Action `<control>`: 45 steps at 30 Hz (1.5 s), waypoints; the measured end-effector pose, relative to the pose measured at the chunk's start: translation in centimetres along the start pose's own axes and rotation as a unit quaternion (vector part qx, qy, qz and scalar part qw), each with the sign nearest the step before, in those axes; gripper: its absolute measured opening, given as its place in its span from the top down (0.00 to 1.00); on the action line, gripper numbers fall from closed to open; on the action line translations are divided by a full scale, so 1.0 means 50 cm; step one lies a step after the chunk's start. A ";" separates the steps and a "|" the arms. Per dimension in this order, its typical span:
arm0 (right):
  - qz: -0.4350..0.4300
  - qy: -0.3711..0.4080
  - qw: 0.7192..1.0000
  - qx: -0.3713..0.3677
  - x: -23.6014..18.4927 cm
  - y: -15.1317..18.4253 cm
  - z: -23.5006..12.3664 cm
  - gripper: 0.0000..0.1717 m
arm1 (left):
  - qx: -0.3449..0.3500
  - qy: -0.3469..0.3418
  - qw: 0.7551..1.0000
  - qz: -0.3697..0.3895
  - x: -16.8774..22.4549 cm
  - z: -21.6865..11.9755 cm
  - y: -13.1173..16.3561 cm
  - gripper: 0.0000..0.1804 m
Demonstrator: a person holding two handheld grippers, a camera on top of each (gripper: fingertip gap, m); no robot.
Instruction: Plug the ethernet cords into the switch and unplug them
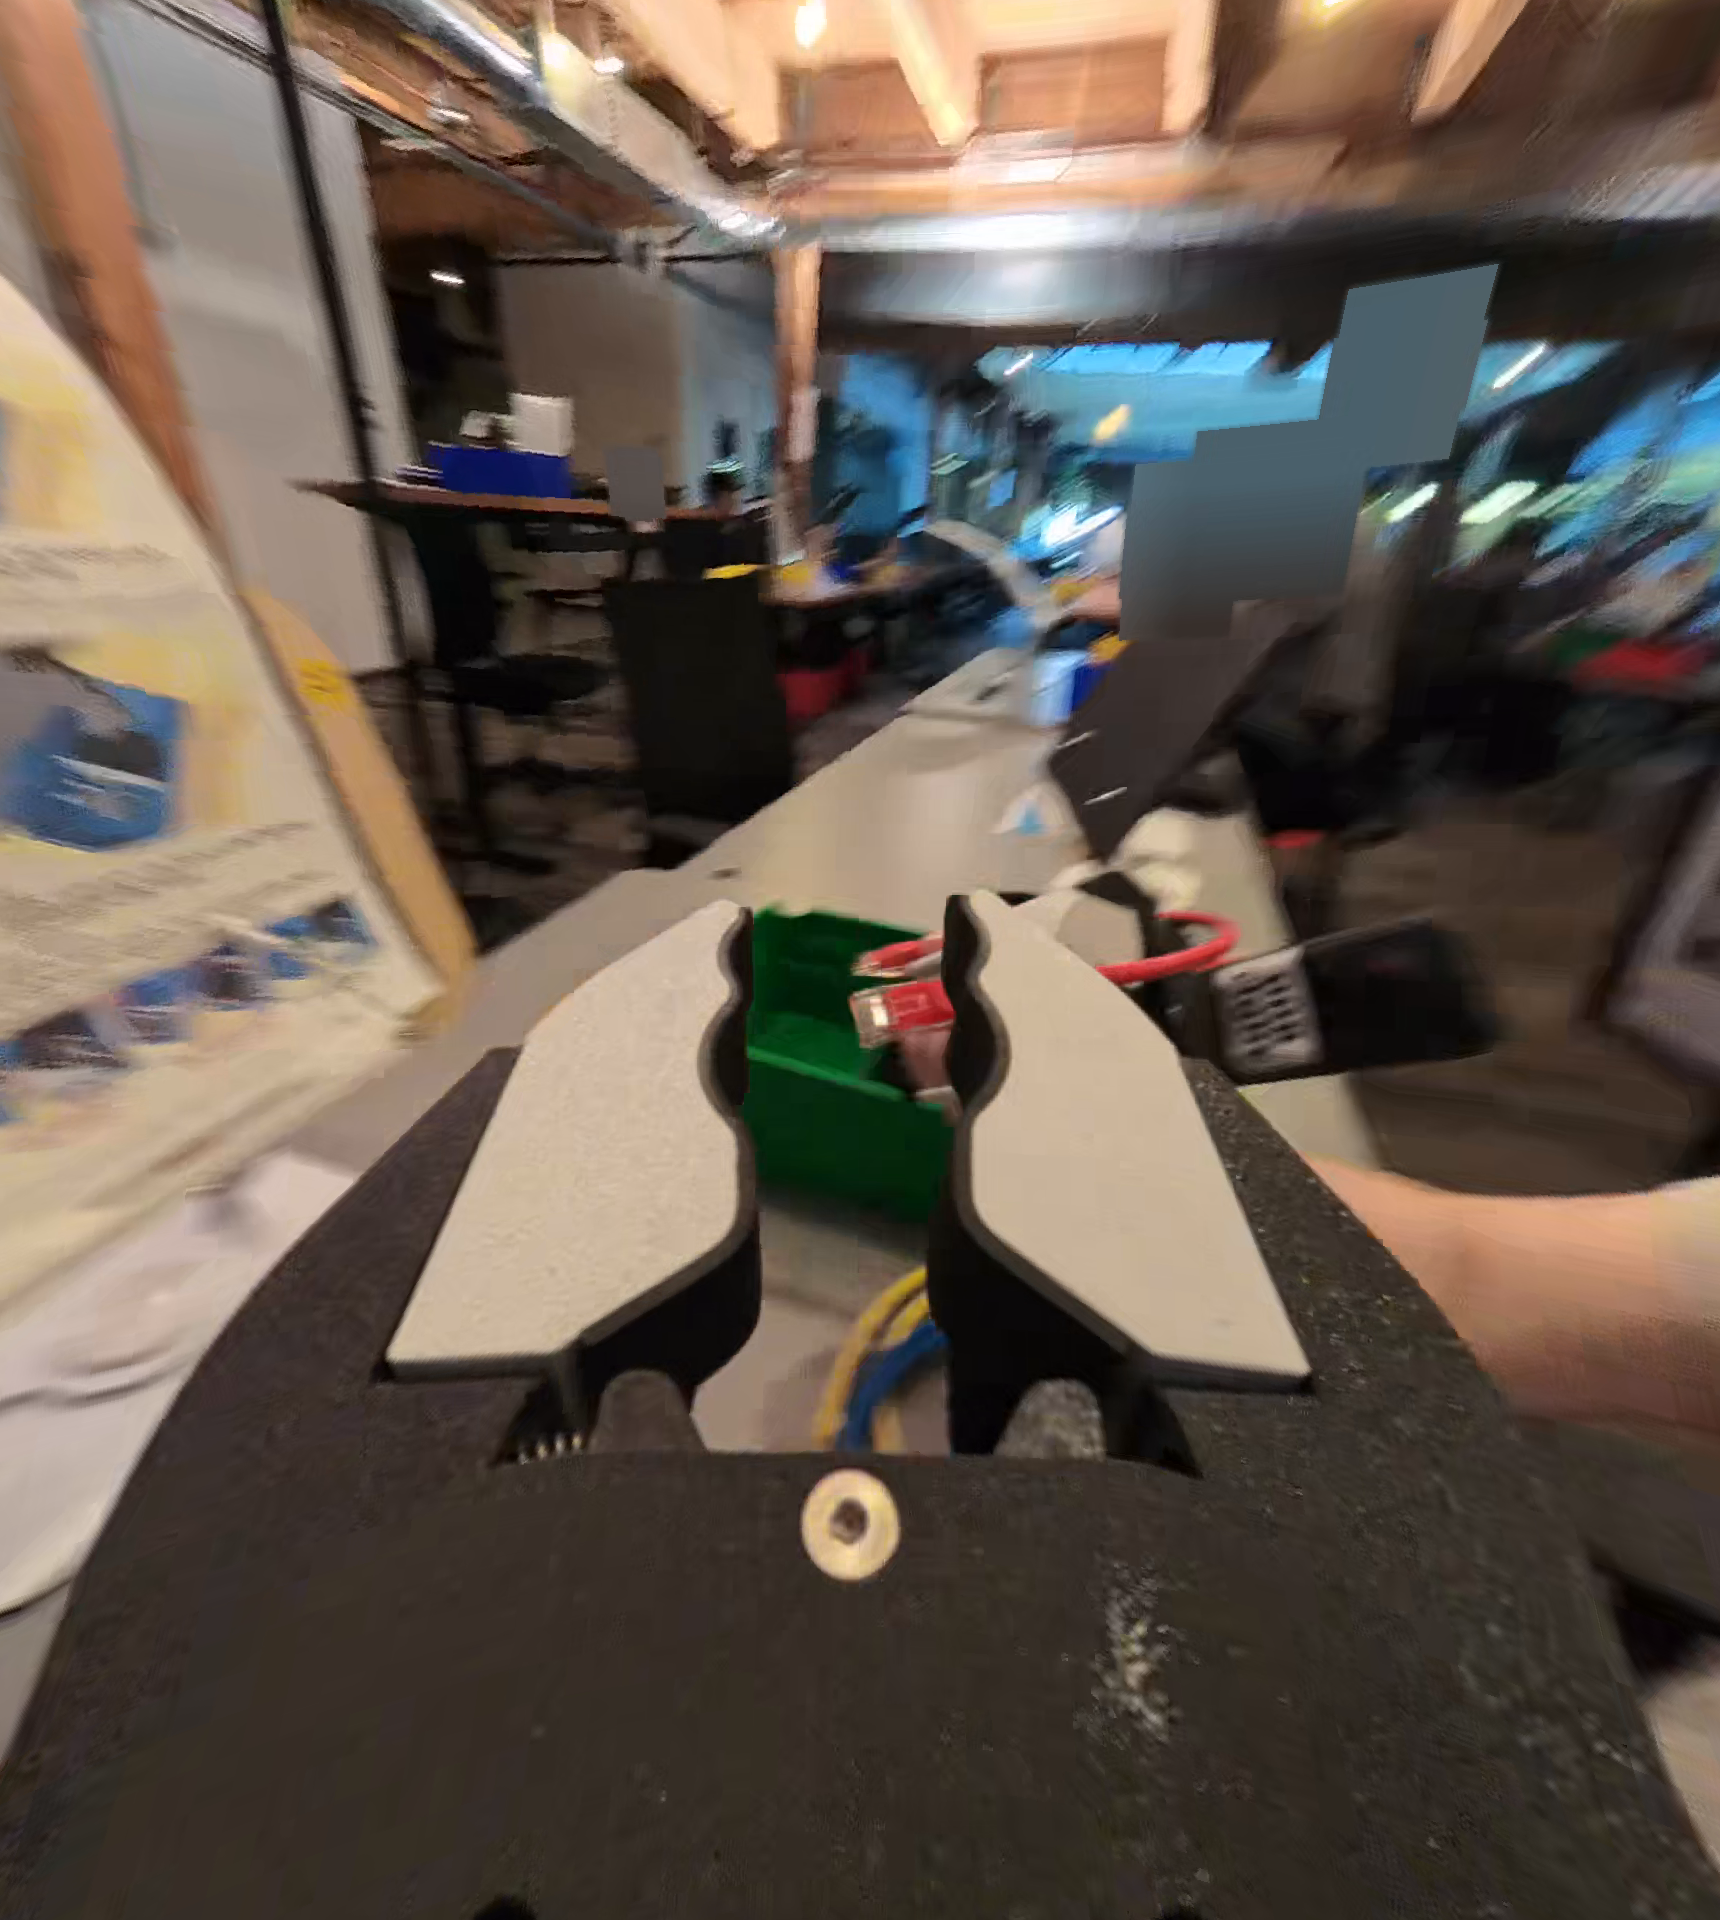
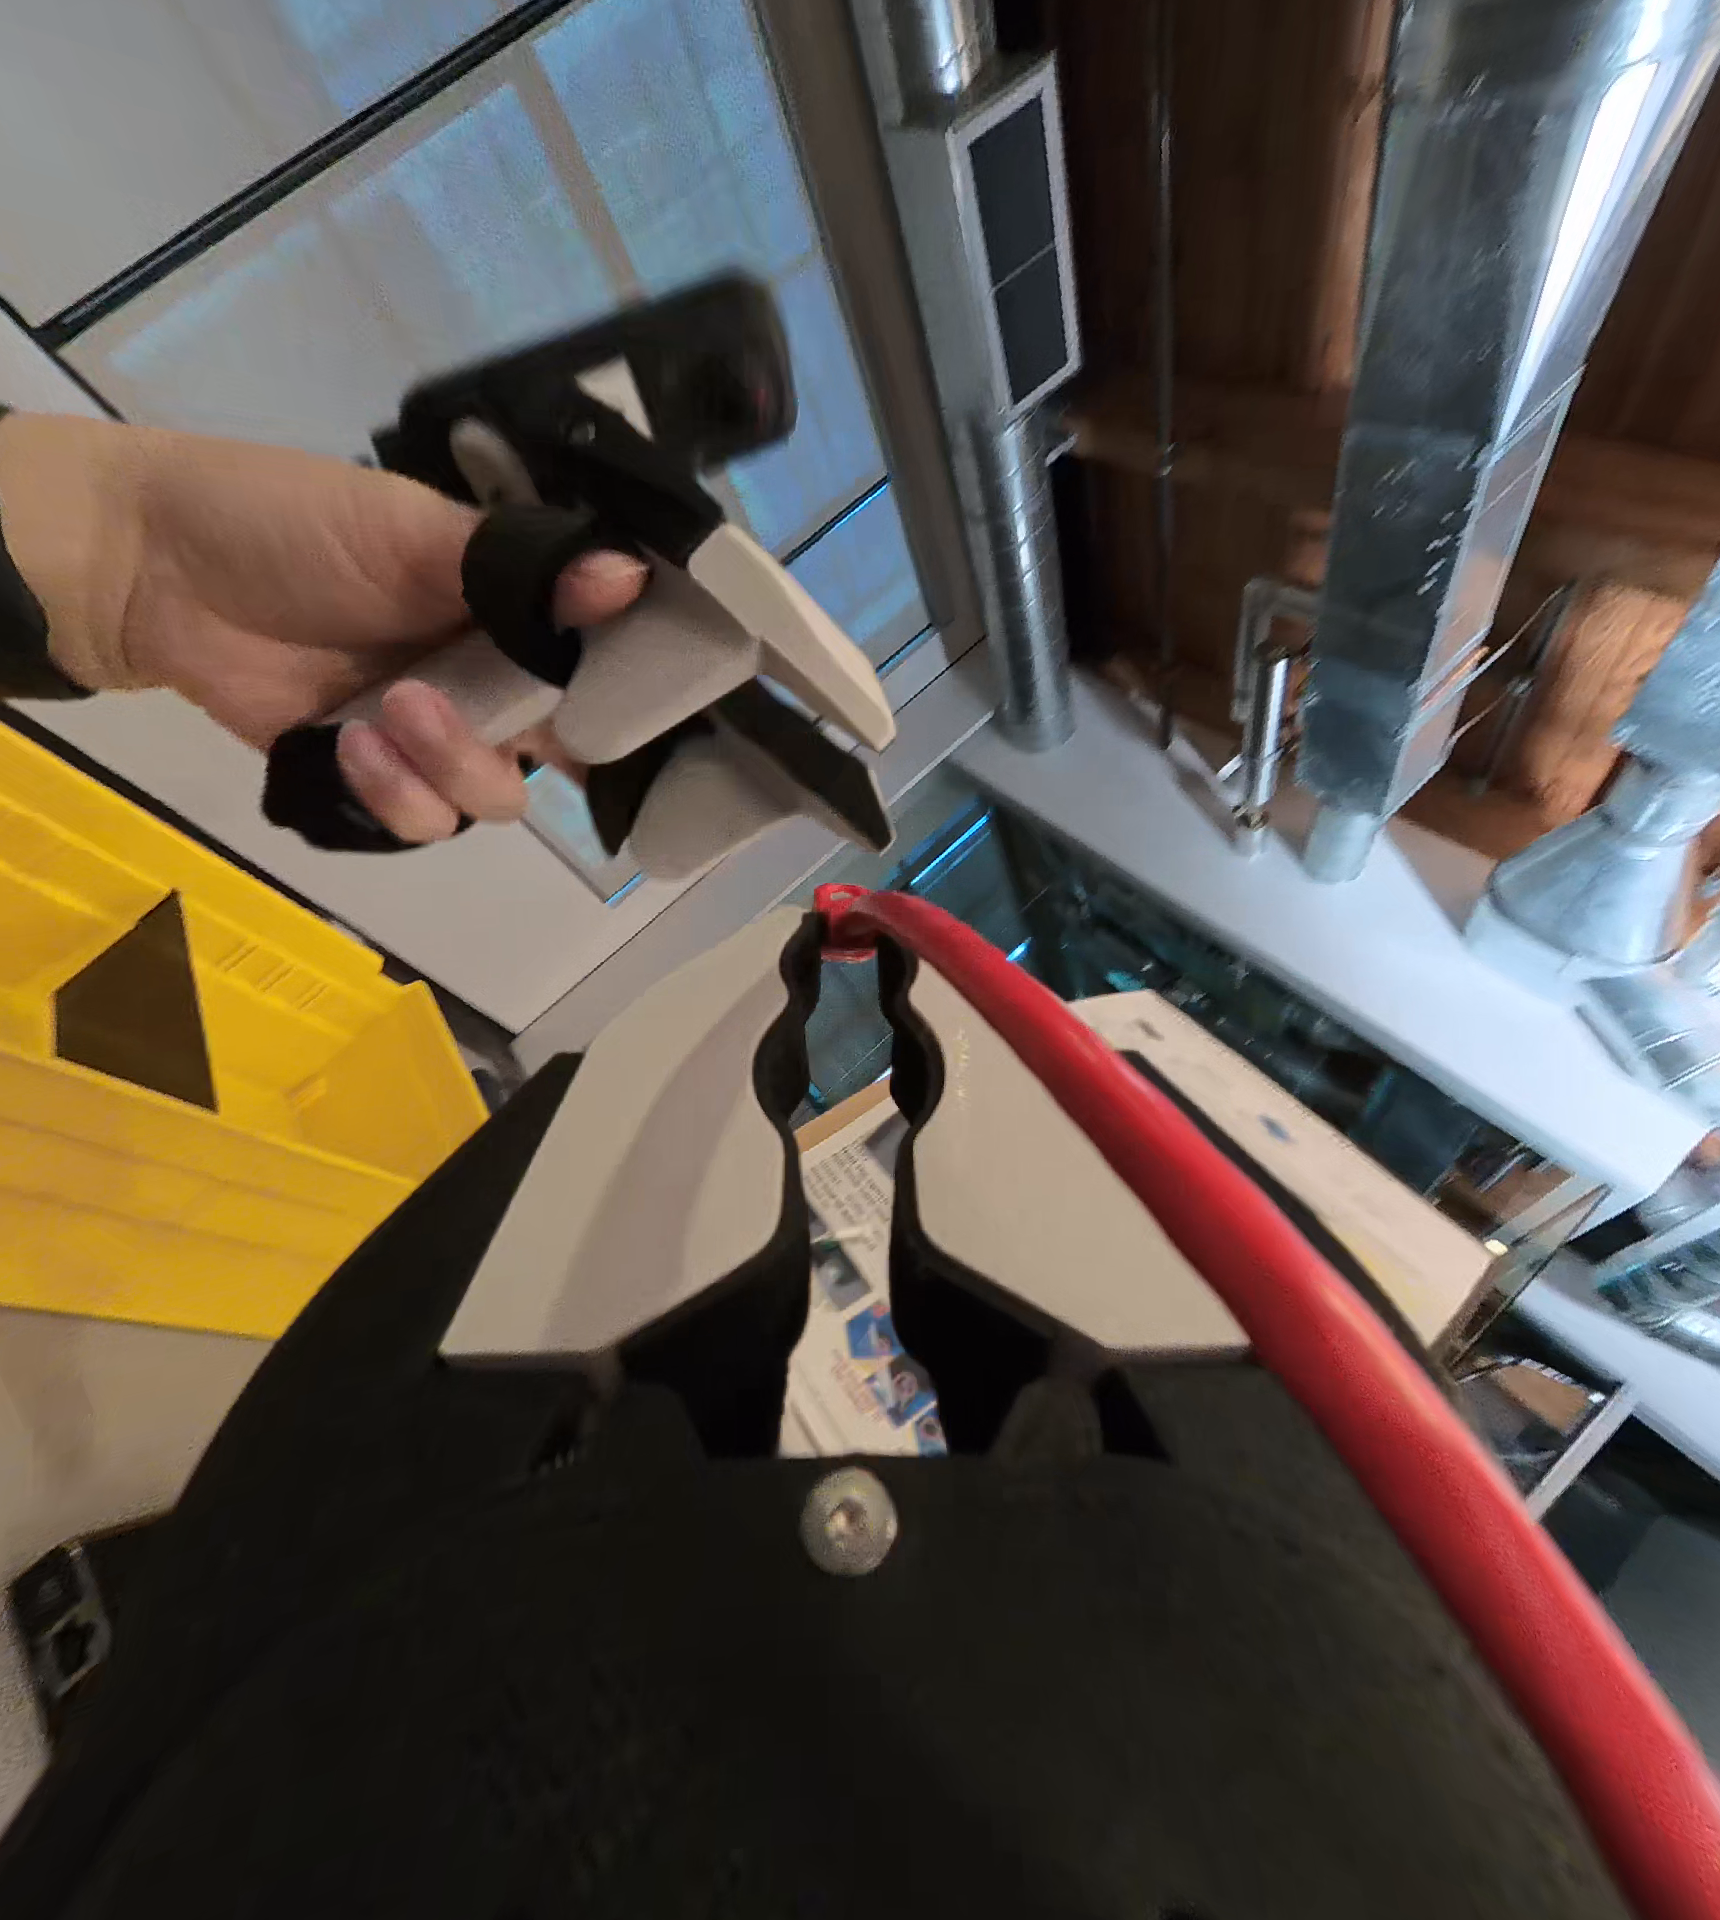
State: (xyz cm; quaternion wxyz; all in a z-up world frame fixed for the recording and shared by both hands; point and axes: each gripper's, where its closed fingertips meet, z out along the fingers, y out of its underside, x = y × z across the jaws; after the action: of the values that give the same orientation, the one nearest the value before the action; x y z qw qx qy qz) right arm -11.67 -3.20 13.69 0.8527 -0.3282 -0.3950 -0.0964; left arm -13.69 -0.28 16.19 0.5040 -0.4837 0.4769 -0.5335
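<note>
**Right gripper pinches the red cord while the left stands spread before the plug**

The right gripper [image 2: 848,940] has its jaws pinching a red ethernet cord [image 2: 1199,1195] at the very fingertips; the dark pads press on the cord's red end from both sides. From there the cord arcs away over the right finger and runs down along the gripper's body toward the lower right of the right wrist view. Below that finger a printed box [image 2: 1282,1143] lies, and a yellow bin [image 2: 108,1143] sits at the left.

The left gripper [image 1: 848,997] has its jaws spread with nothing pressed between them. In its own view a clear plug with a red boot [image 1: 897,1013] shows through the gap, close beside the right finger, but it sits farther off, over a green bin [image 1: 835,1122] that stands on the grey bench [image 1: 887,821]. A loop of the red cord shows past the right finger. Yellow and blue cords [image 1: 882,1361] lie on the bench under the gripper. A large printed box [image 1: 108,831] leans at the left.

In the right wrist view the left gripper is held by a hand [image 2: 212,582] up and to the left of the pinched cord end, its fingertips just above it and apart from it. No switch can be made out in either view.
</note>
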 end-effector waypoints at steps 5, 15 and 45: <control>-0.032 0.015 0.999 0.036 0.003 -0.047 -0.005 0.94 | -0.020 0.078 0.991 -0.106 0.005 0.015 0.033 0.83; -0.024 0.007 0.997 0.075 0.007 -0.084 -0.013 0.94 | -0.011 0.271 0.939 -0.212 0.096 0.016 0.024 0.85; -0.030 -0.002 0.998 0.059 0.013 -0.073 -0.007 0.92 | -0.031 0.185 0.975 -0.116 0.100 0.054 0.040 0.88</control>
State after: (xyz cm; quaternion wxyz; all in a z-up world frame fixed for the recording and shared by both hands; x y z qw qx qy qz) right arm -12.56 -6.16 15.75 0.8665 -0.2658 -0.4111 -0.0976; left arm -10.97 -5.39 14.58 0.3267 -0.4442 0.5182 -0.6537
